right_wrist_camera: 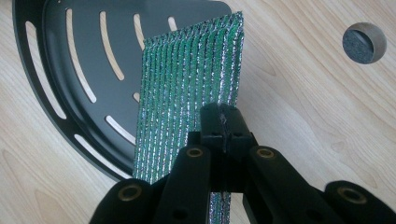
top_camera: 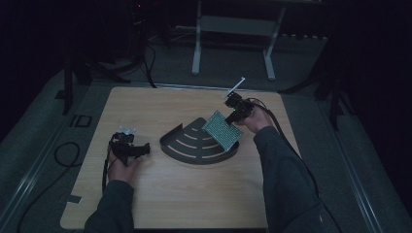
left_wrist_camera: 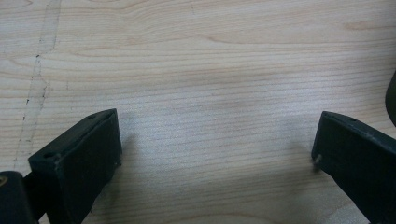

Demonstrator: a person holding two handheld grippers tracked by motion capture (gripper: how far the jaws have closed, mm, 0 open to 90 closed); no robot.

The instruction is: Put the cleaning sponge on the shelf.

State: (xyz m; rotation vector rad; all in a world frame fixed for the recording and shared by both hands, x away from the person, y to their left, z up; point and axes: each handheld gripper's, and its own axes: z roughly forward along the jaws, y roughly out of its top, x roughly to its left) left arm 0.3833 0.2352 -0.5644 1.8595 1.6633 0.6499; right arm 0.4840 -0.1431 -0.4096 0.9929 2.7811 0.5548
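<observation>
While right claw [right_wrist_camera: 223, 122] pinches green cloth [right_wrist_camera: 187, 88], left claw [left_wrist_camera: 215, 154] rests open.

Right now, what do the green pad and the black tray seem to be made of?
The green pad looks like a woven scouring cloth with shiny metallic threads: it glitters in ribbed rows. The black tray seems to be painted metal, matte and thin, with clean cut slots; hard plastic is possible.

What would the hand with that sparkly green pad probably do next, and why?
Probably lower it onto the black slotted tray. The right gripper is shut on the green scouring pad, holding it tilted over the tray's edge, while the left gripper rests open on the table.
</observation>
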